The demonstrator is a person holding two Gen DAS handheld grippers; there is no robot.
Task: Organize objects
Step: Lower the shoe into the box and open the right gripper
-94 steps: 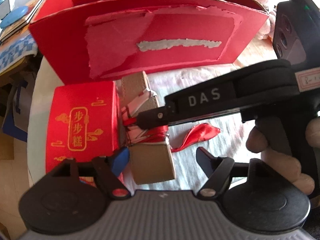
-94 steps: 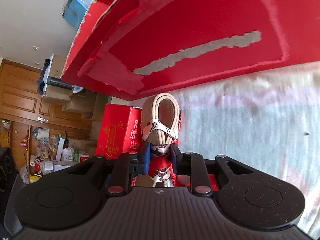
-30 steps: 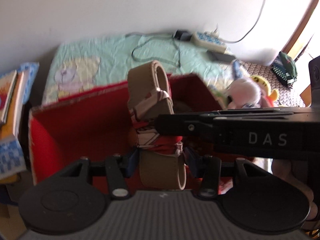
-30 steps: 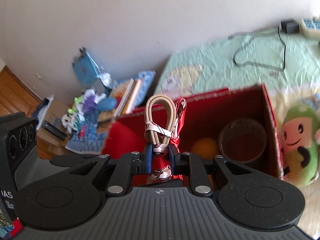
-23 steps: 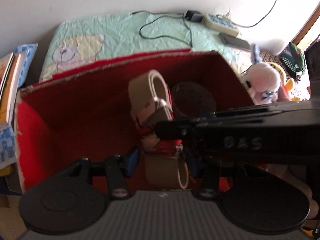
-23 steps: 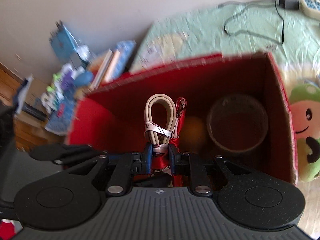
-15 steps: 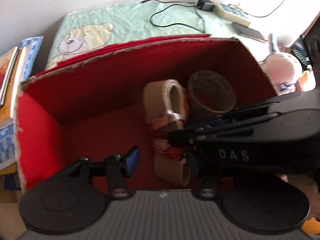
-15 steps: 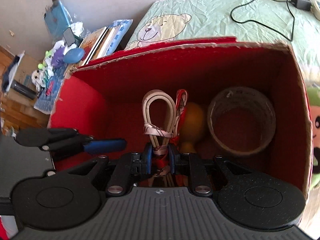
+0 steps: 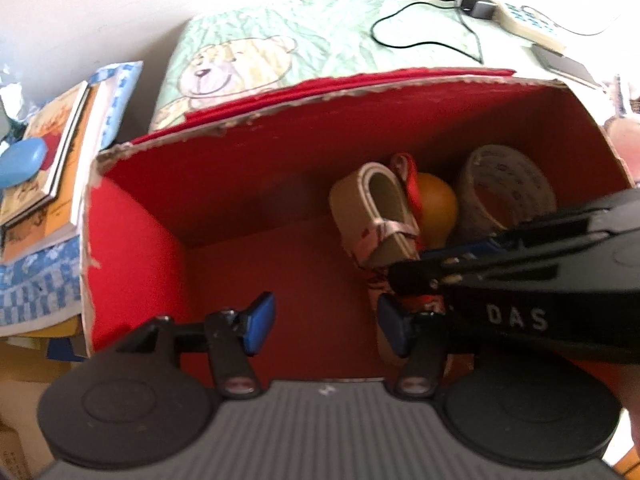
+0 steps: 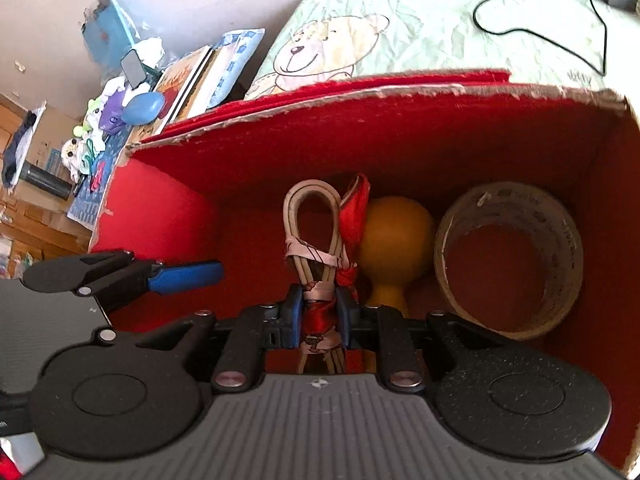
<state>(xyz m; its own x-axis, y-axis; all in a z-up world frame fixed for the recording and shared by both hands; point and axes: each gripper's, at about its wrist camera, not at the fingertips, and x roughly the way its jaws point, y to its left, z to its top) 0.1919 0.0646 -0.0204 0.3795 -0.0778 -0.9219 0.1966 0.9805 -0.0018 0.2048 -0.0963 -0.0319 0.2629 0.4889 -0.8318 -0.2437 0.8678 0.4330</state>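
Right hand-held gripper point(image 10: 319, 314) clamped on the bundled beige strap point(image 10: 310, 240) tied with red ribbon, down inside the red box point(image 10: 280, 144). Left hand-held gripper point(image 9: 326, 322) just been opening, jaws apart with nothing between them, strap just beside its right finger. Next to the strap, a yellow bulb-shaped object point(image 10: 394, 232), then a tape roll point(image 10: 508, 260). Behind the box, a bear-print bed cover point(image 10: 400, 28).

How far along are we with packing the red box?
Done: a tape roll and a yellow bulb-shaped object already sit inside the red box. In hand: the right gripper holds the ribbon-tied belt bundle down in the box; the left gripper has just opened, empty. Left: release the bundle.
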